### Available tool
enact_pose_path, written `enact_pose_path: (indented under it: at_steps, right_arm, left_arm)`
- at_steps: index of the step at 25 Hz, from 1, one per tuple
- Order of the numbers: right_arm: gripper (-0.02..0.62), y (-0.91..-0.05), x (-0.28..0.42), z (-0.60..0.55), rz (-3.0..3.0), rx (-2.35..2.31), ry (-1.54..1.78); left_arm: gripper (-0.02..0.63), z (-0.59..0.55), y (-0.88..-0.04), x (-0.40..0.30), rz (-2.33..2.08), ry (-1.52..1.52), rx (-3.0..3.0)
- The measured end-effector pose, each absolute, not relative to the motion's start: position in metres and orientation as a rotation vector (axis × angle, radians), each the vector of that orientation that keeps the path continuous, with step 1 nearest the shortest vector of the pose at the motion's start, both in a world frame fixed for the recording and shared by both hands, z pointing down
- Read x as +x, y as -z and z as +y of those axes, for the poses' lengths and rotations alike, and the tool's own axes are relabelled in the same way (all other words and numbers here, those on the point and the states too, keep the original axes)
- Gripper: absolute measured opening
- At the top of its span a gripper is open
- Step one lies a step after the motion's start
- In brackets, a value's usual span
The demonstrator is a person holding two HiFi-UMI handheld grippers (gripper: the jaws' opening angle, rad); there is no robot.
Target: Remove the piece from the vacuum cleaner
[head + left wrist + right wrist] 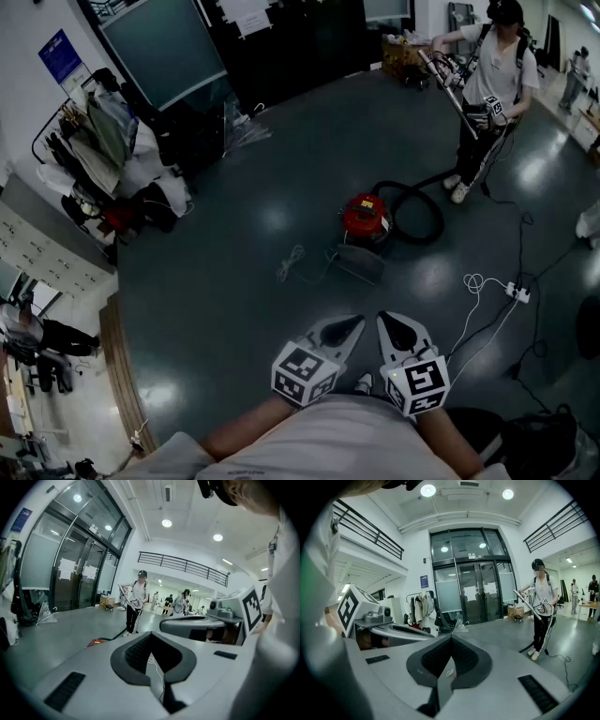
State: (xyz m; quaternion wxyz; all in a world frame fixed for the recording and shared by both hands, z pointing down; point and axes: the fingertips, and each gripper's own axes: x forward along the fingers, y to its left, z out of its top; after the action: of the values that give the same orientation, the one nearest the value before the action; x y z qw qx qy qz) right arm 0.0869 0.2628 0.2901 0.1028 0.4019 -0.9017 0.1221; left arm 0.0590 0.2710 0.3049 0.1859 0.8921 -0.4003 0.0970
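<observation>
left tool (354, 325): held low, close in front of the person's torso; jaws pressed together, nothing between them
right tool (386, 321): just beside the left one, tips angled toward it; jaws likewise closed and empty
vacuum cleaner (366, 217): red canister standing on the dark floor (234, 309), ahead of both tools and well apart from them
hose (422, 214): black; looped on the floor to the right of the canister, then running on toward the far right
wand (448, 89): long pale tube, tilted; held by another person (492, 80) who stands at the far right, beyond the canister
grey piece (361, 262): flat, lying on the floor just on the near side of the canister; whether it touches the canister I cannot tell
white cable (291, 262): loose coil on the floor, left of the grey piece
power strip (517, 292): white, on the floor to the right, with a pale cord trailing toward the tools
clothes rack (103, 141): hung with garments, against the wall at the left
</observation>
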Motion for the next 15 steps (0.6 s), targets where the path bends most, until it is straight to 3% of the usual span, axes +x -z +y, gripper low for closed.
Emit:
enact_pose_path:
  at_steps: [15]
  right_arm:
    - [0.017, -0.291, 0.100, 0.260, -2.667, 1.185, -0.358]
  left_arm:
    - [0.005, 0.267, -0.304, 0.078, -1.114, -0.290, 2.530]
